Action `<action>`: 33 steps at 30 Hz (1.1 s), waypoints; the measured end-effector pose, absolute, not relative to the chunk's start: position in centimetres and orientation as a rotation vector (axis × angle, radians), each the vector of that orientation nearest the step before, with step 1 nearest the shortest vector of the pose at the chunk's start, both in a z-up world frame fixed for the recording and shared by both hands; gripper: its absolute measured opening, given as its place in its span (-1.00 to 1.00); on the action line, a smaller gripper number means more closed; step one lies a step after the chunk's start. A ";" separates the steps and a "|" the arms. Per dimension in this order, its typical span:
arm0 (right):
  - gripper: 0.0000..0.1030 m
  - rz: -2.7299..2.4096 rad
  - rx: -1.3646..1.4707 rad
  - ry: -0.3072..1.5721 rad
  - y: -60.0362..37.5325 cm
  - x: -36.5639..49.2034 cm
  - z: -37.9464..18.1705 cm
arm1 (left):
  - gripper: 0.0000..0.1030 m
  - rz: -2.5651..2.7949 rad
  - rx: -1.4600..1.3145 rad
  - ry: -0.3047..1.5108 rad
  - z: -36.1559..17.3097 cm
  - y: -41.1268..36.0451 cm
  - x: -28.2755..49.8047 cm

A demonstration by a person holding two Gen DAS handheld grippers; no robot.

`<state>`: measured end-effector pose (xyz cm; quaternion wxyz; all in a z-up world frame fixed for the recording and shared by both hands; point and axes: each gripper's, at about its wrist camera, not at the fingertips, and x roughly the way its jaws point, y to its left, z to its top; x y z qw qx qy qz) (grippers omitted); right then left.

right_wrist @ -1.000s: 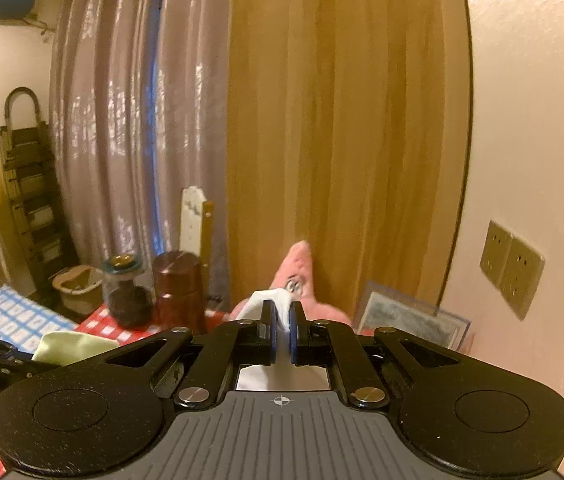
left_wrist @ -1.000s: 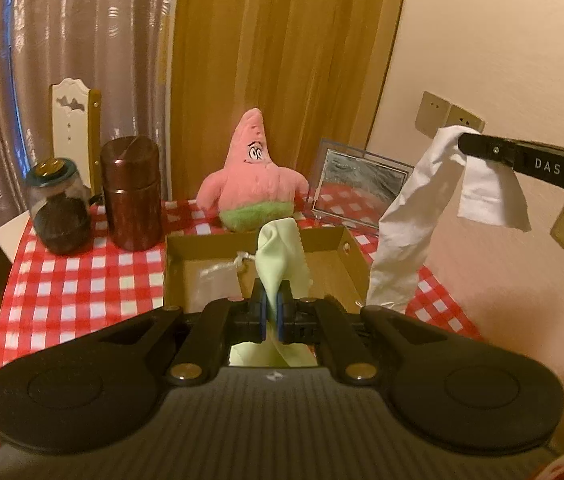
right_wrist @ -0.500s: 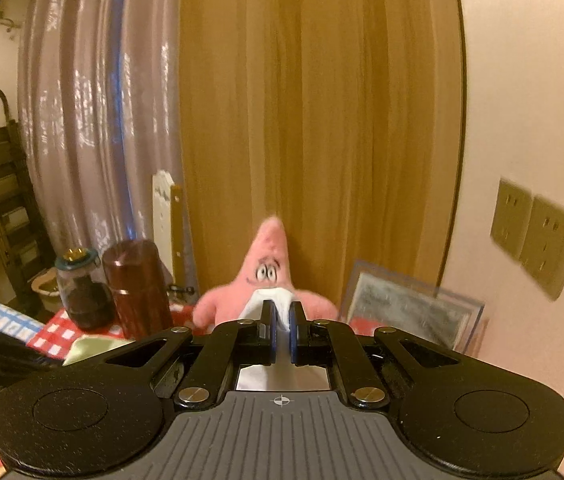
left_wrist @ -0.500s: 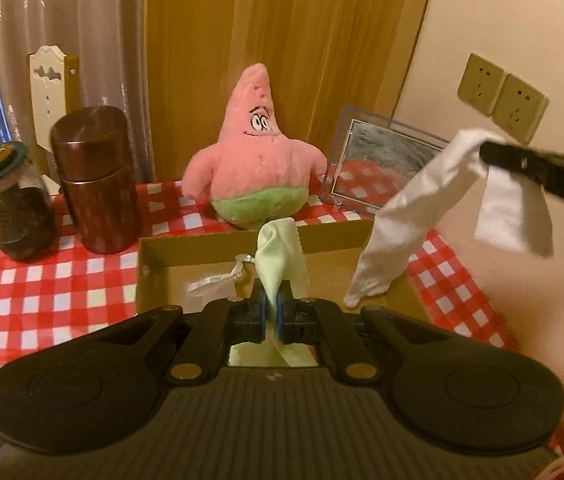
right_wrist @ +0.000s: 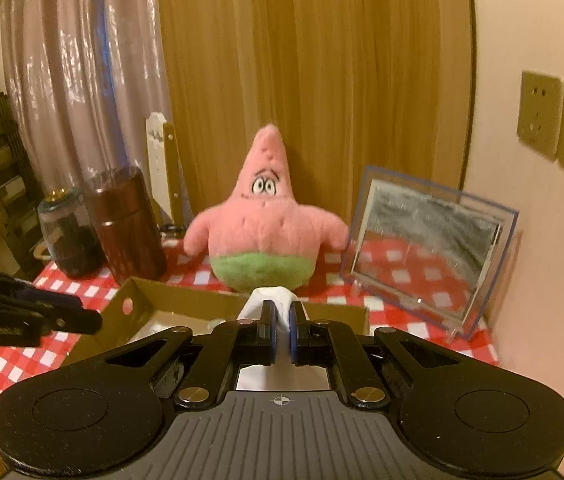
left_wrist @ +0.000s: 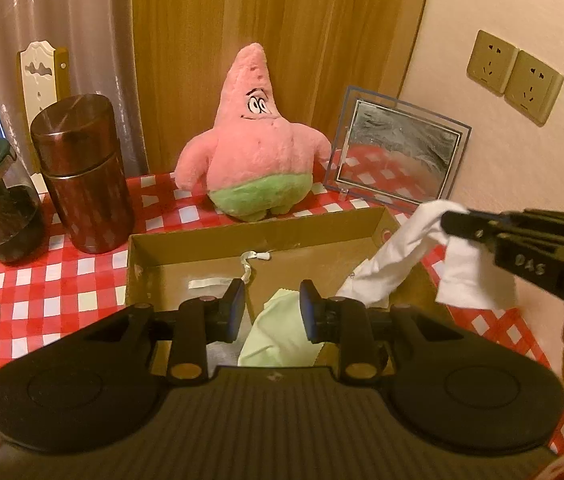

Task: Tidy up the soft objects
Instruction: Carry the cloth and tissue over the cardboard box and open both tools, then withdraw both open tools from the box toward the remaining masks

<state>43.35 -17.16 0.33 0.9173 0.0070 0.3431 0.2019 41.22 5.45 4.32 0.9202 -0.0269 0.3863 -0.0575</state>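
Fingers (left_wrist: 237, 305) of the left gripper (left_wrist: 271, 310) are opening, the limp green cloth (left_wrist: 277, 334) slack between them. Right gripper (right_wrist: 280, 334) stays pinched on the floppy white cloth (left_wrist: 394, 264); light fabric, best held by a bunched fold.

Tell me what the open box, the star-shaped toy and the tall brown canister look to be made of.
Open box: plain cardboard, judging by its matte brown walls and scuffed edges.
Star-shaped toy: plush fabric, fuzzy pink and green pile.
Tall brown canister: probably metal, or glossy lacquered wood; it has a streaky sheen and a seam below the lid.

Wrist views near cardboard box (left_wrist: 265, 236)
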 end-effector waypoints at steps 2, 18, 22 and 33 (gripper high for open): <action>-0.87 0.430 0.021 0.731 -17.1 43.7 -0.1 | -0.50 -0.118 -0.051 0.790 4.5 5.6 41.0; 0.42 0.405 0.067 0.729 -18.7 41.4 1.4 | -0.48 -0.118 -0.052 0.767 6.3 6.0 37.0; 0.42 0.407 0.050 0.727 -18.8 38.7 2.7 | -0.45 -0.113 -0.063 0.756 7.2 5.9 34.7; 0.42 0.421 0.079 0.688 -18.9 27.7 7.0 | -0.27 -0.079 -0.096 0.689 10.1 5.2 25.1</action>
